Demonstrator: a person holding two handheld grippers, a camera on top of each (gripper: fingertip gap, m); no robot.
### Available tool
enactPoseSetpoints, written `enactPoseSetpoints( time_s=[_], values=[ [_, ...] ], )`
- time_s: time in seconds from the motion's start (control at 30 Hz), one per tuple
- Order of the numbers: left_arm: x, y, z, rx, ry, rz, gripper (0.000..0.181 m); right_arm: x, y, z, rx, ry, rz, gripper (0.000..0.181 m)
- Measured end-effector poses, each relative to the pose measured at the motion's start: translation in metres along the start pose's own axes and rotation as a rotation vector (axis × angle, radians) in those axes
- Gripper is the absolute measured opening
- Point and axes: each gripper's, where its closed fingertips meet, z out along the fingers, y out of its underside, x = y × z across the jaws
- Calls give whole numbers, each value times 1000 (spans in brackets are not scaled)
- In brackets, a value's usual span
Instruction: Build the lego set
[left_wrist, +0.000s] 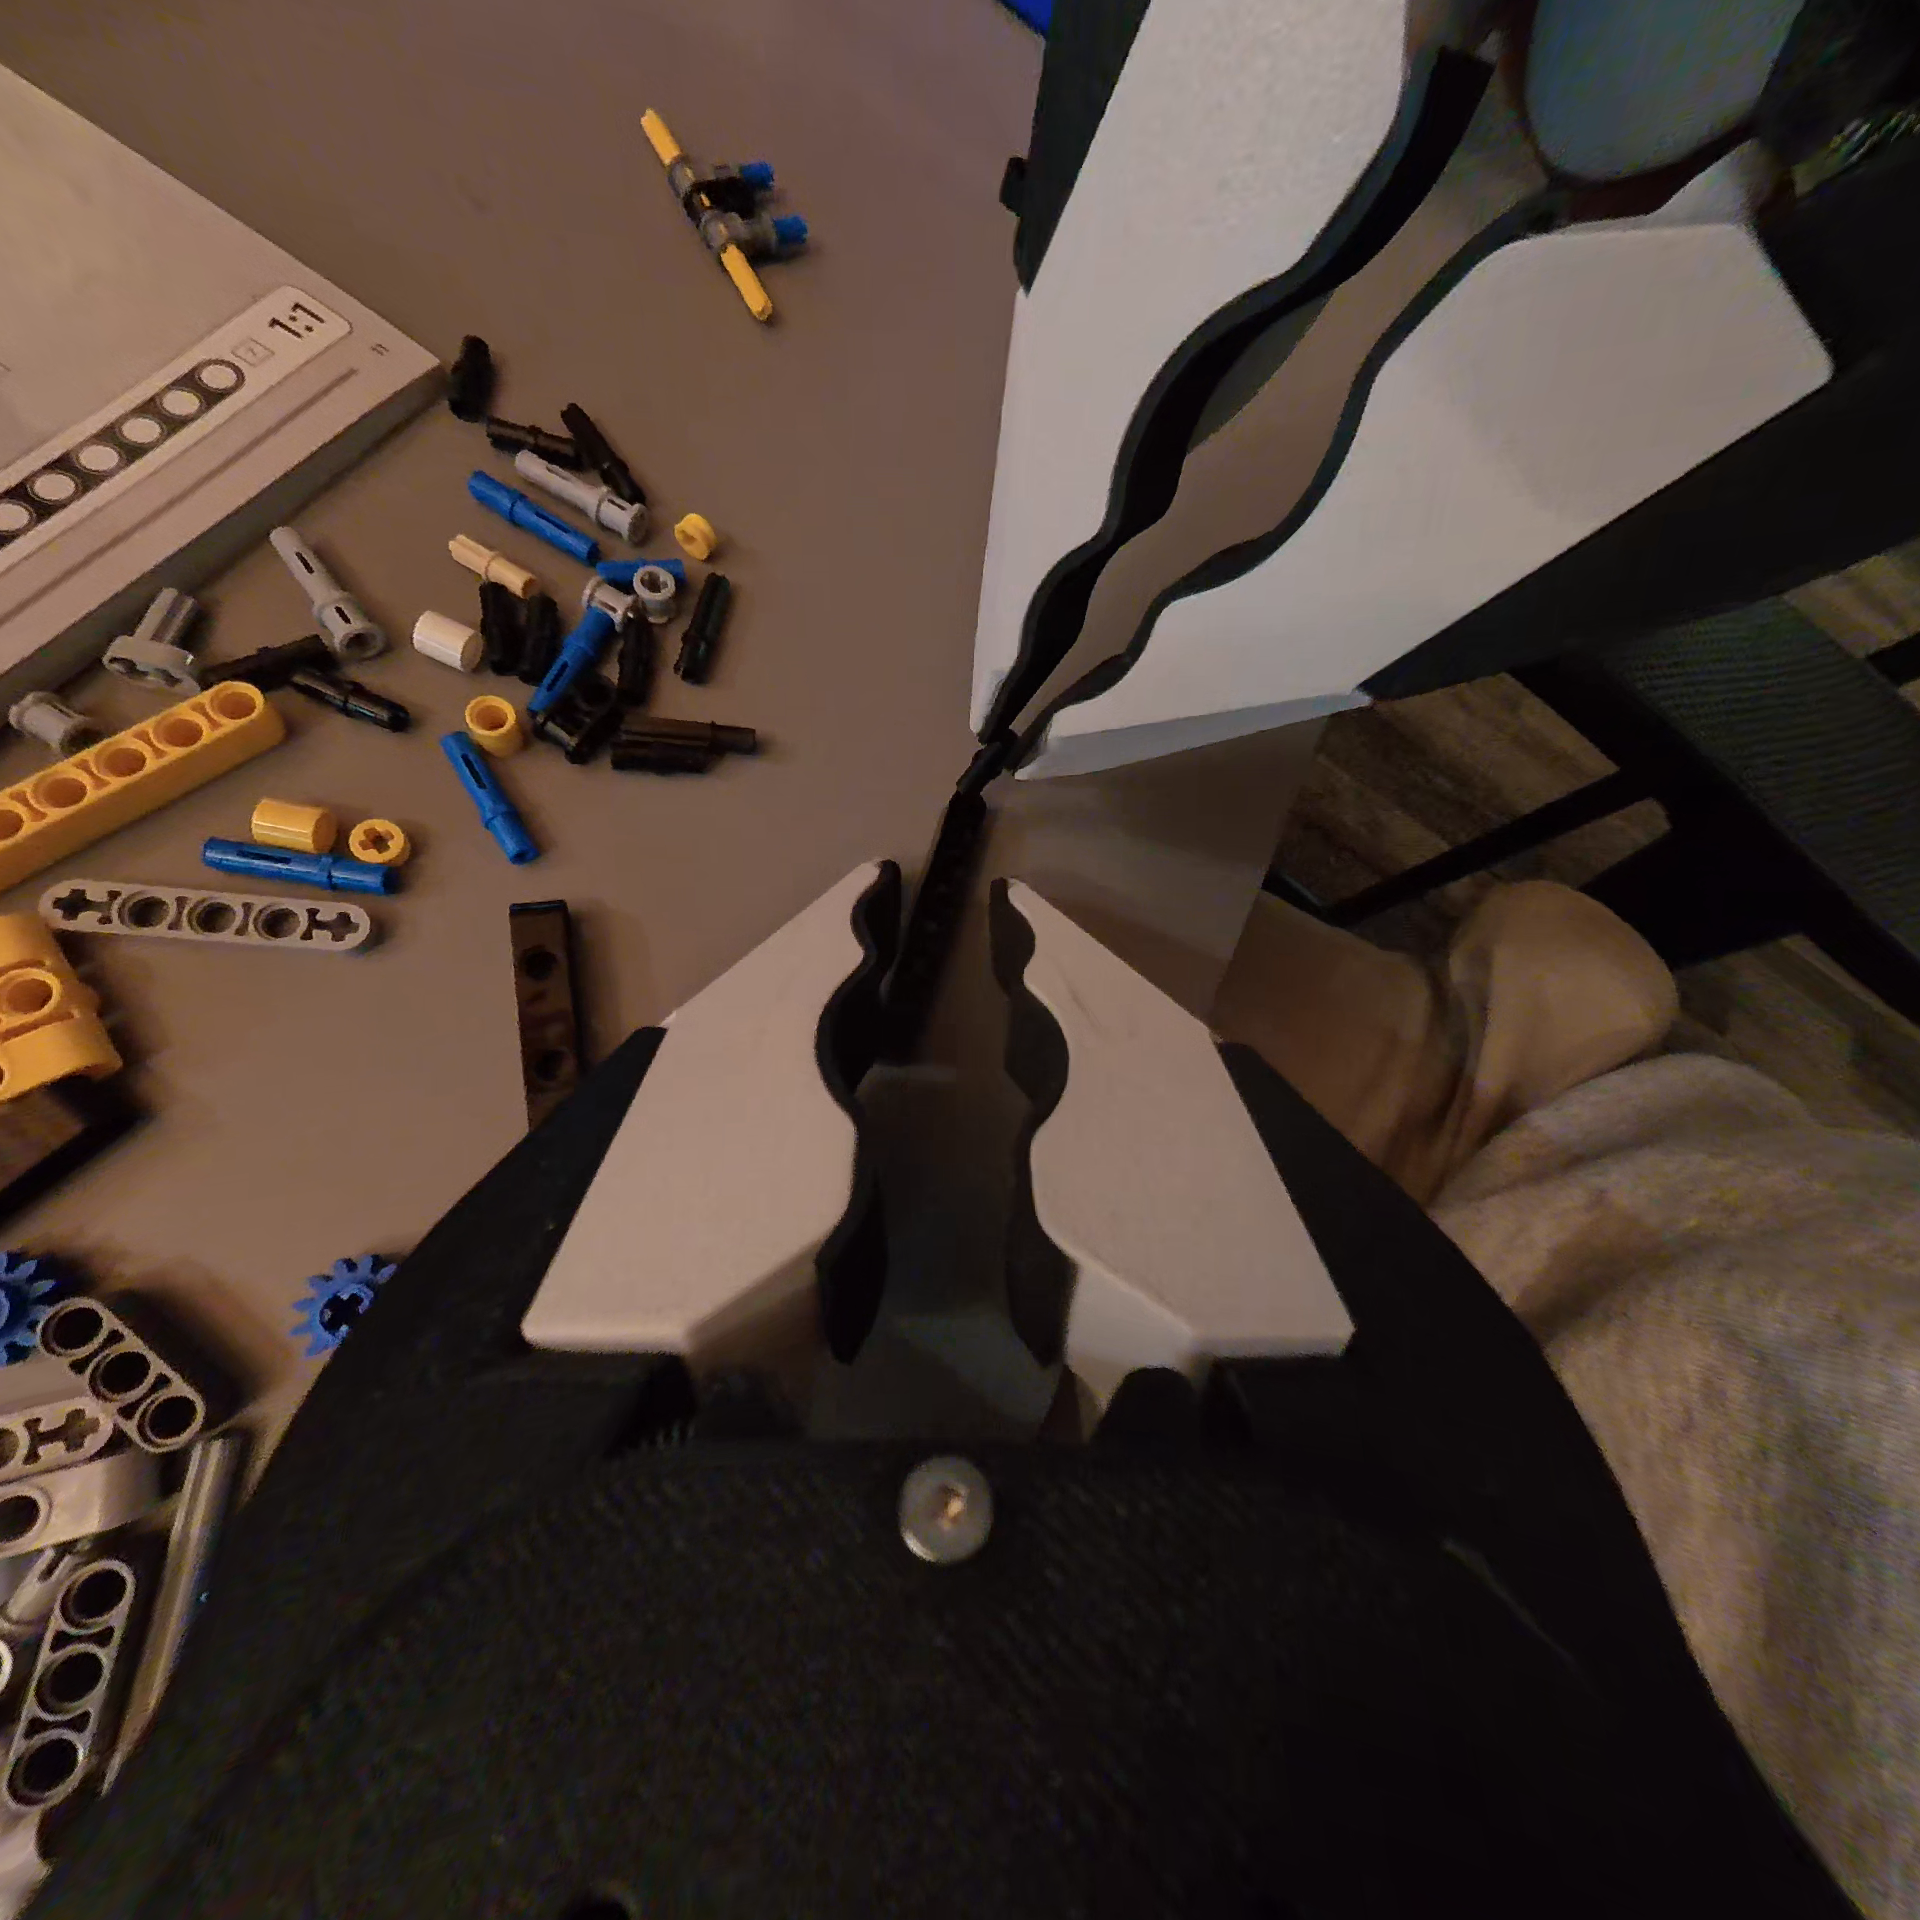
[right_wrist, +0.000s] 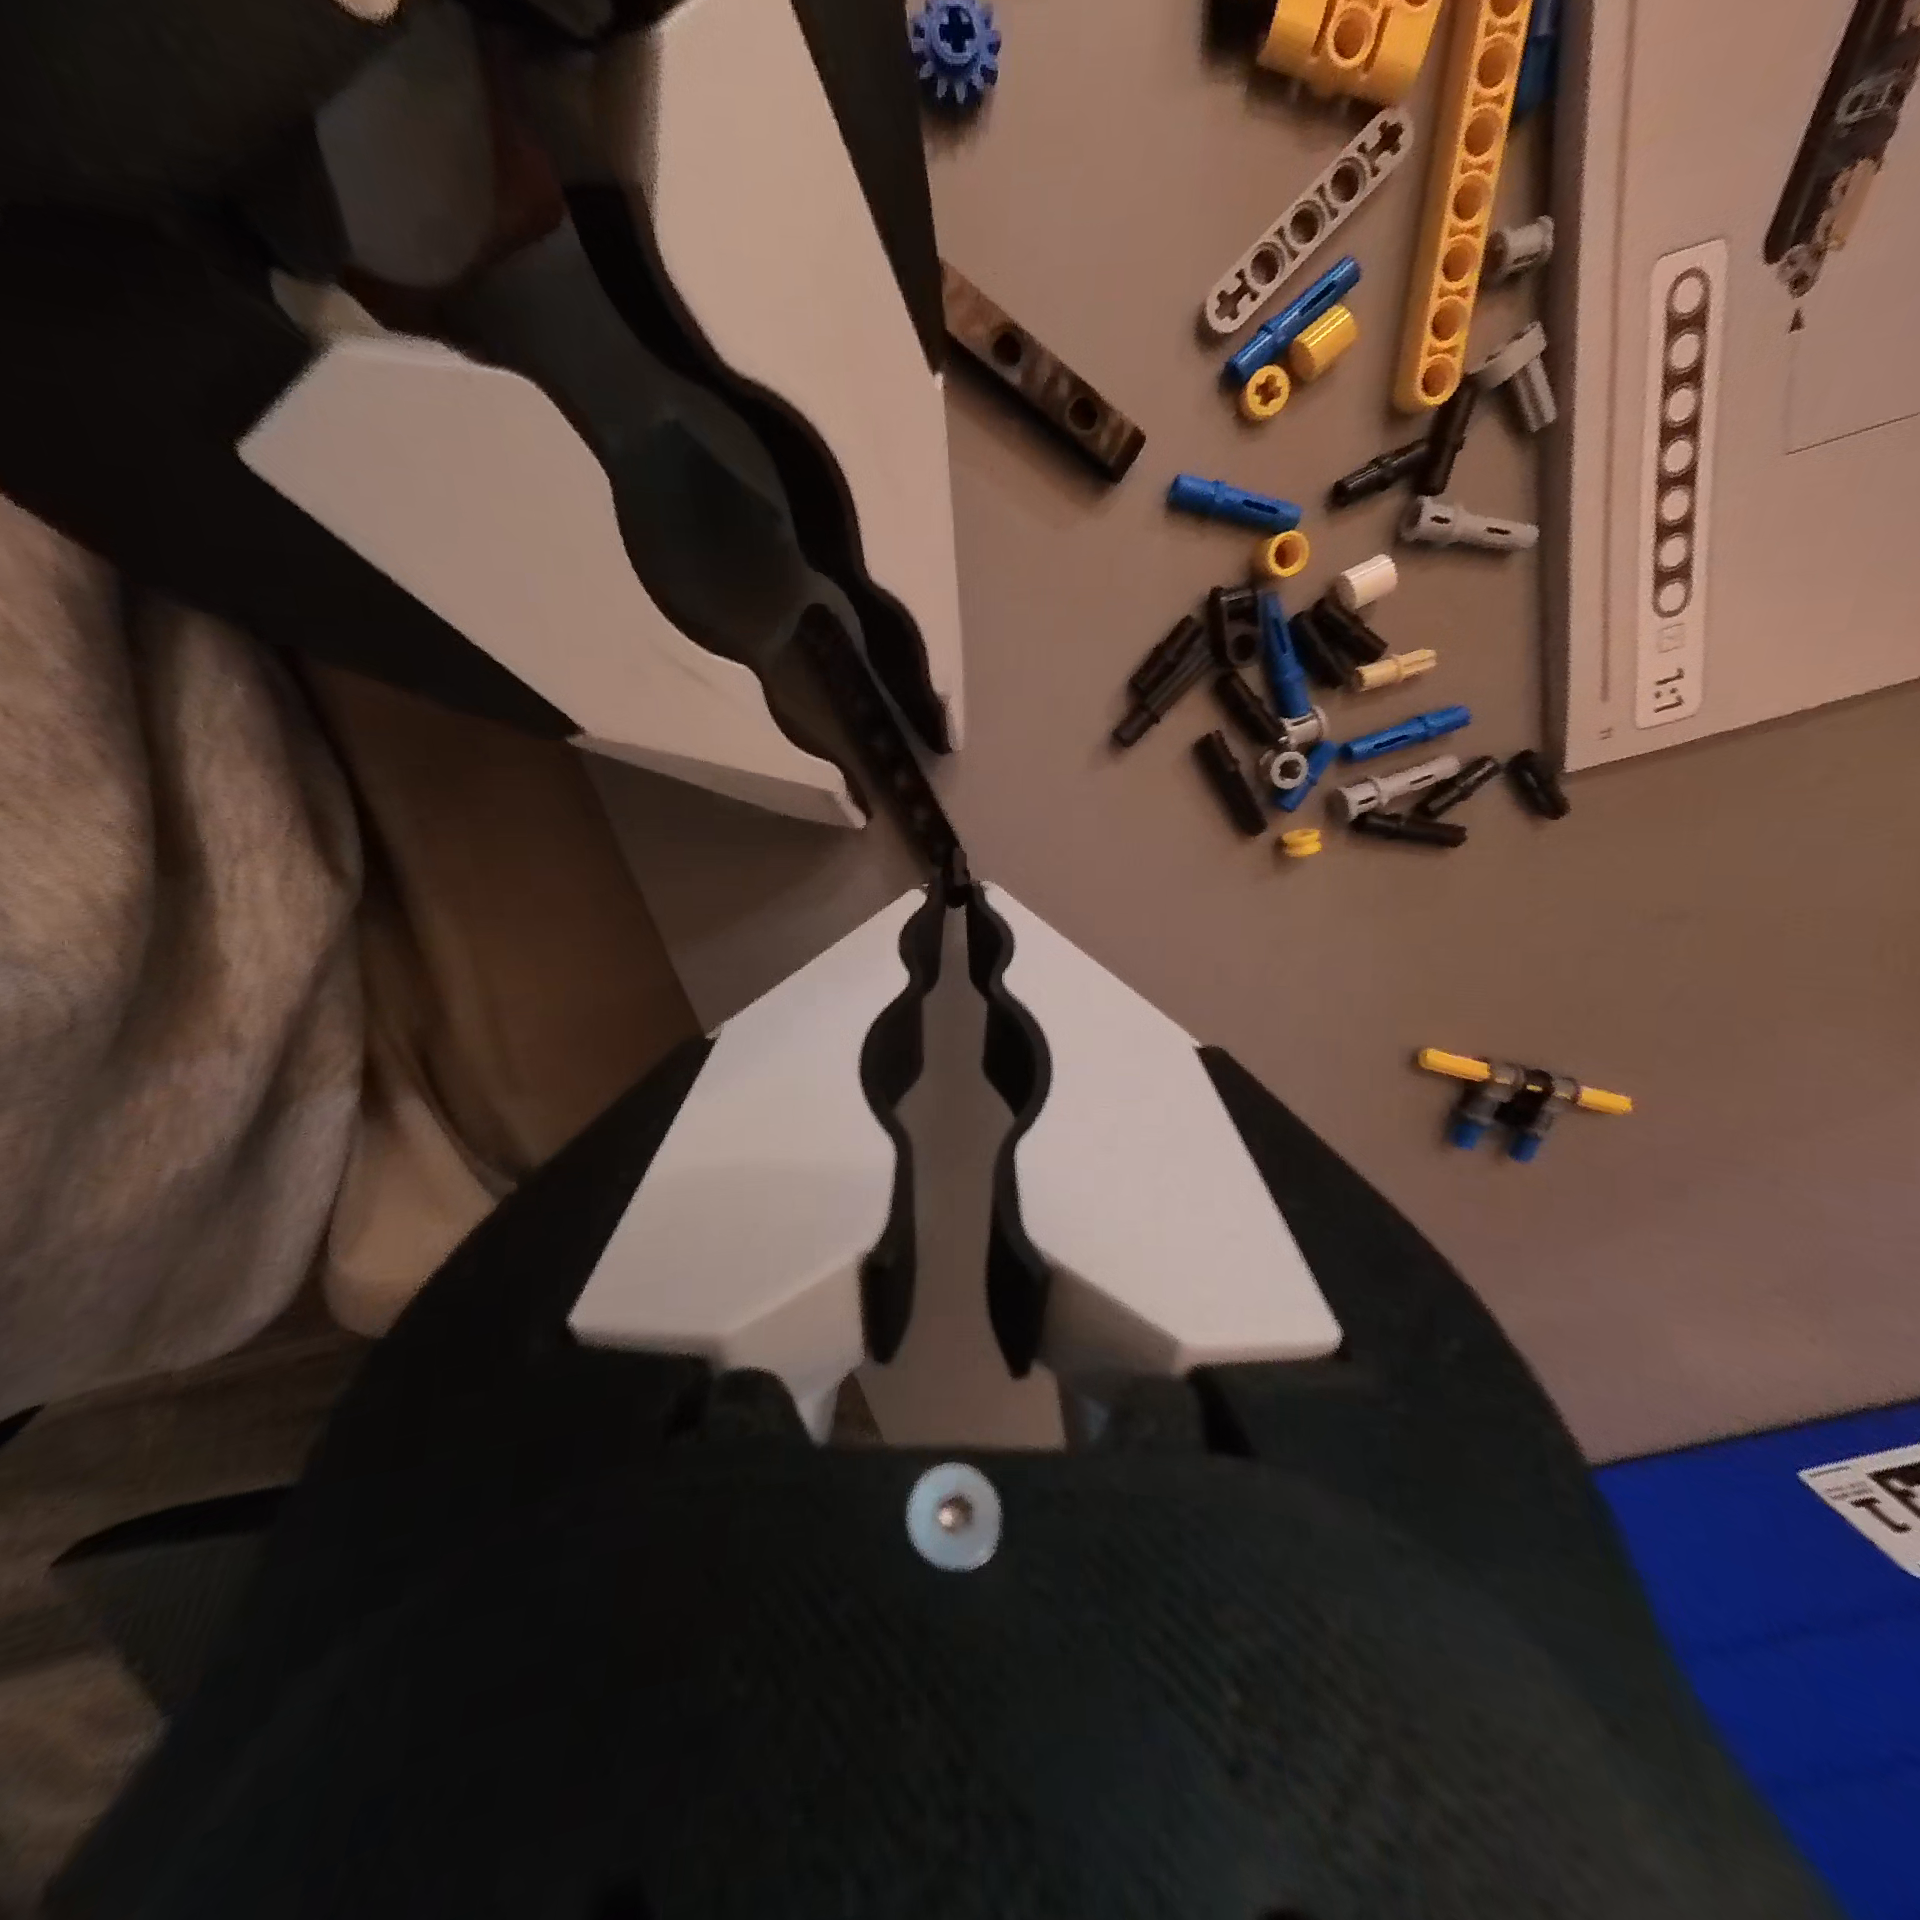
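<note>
Held part: a long, thin black beam spans the gap between the two grippers, above the near edge of the grey table.
Left gripper: jaws parted at the tips; the beam runs between them, lying against the left finger's black pad. Whether the pads actually pinch it deeper in cannot be told.
Right gripper: jaws clenched on the beam's far end, right at the fingertips.
Beam relative to jaws: one end nipped by the right tips, the other reaching well back into the left gripper's throat.
Loose parts: a cluster of black, blue and grey pins lies left of the grippers; a yellow beam beside it.
Sub-assembly: a yellow axle with blue pins sits apart, farther off.
Booklet: instruction booklet at far left.
</note>
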Motion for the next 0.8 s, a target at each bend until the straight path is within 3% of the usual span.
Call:
enactPoseSetpoints(
  time_s=[0.17, 0.8],
  values=[
    [-1, 1, 1, -8, -1, -4, 8, -2, 0, 2, -12, -18, -4, 3],
    [0, 1, 1, -4, 7, -8, 8, -2, -2, 4, -65, -84, 7, 2]
  ],
)
